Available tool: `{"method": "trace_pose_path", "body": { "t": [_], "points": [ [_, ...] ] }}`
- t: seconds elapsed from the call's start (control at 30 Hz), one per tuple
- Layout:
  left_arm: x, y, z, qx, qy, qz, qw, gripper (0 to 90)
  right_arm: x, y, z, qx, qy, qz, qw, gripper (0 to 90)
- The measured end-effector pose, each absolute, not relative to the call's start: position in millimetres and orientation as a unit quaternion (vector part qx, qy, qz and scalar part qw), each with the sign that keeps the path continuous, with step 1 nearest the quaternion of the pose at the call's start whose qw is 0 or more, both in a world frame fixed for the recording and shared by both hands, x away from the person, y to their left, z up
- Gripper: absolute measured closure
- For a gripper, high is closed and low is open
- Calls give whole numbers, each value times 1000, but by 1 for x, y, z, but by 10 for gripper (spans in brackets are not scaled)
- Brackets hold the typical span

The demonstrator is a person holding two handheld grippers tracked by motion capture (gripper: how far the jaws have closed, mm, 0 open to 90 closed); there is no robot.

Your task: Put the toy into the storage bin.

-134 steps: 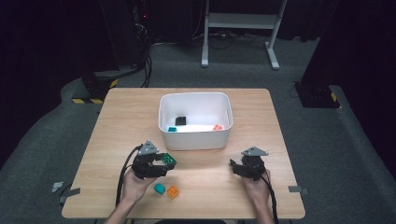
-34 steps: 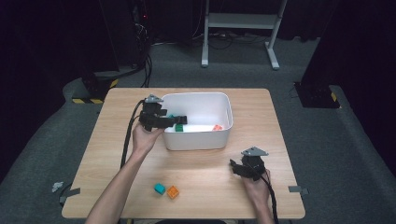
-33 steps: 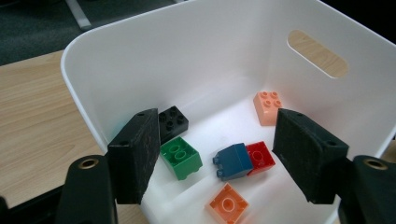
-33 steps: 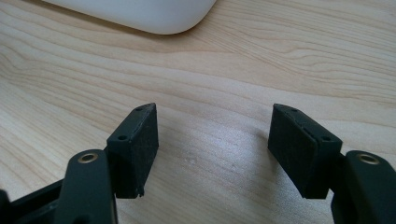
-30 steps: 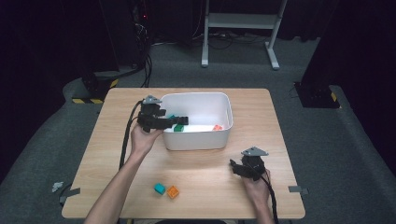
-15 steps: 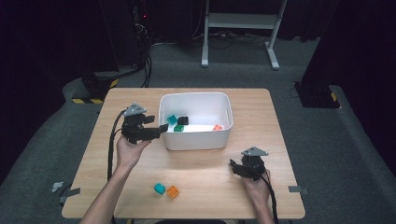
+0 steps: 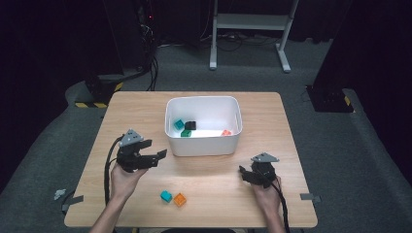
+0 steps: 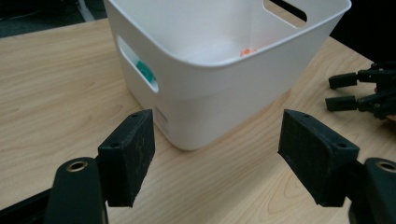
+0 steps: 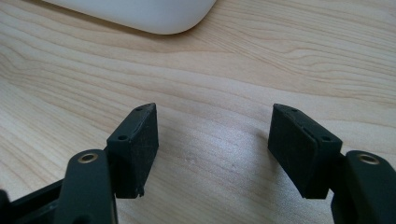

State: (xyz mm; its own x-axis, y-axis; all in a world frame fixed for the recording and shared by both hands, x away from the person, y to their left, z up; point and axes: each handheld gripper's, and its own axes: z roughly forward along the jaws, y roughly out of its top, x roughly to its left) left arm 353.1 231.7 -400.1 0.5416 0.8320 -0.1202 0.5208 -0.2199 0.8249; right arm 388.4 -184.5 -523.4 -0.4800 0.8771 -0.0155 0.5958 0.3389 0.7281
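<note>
Left gripper (image 7: 156,153) empty beside bin (image 7: 204,145)

Light falls from above onto the table (image 7: 272,126), bright and even, while the floor and far background sink into near black. The white bin (image 7: 203,145) glares slightly. Both claw views show soft shadows beneath blurred, out-of-focus near pads.

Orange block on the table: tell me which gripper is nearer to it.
Left, narrowly. The left gripper hovers up and left of the orange block, beside the white bin. The right gripper rests farther off to the block's right.
</note>
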Motion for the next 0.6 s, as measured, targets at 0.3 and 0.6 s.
{"method": "trace_pose_path", "body": {
  "t": [0.3,0.6],
  "points": [
    [326,233,-426,768,446,176,426,269,388,-185,-523,465,791,337,208,331],
    [300,231,-451,770,450,167,420,269,388,-185,-523,465,791,338,208,331]
  ]
}}
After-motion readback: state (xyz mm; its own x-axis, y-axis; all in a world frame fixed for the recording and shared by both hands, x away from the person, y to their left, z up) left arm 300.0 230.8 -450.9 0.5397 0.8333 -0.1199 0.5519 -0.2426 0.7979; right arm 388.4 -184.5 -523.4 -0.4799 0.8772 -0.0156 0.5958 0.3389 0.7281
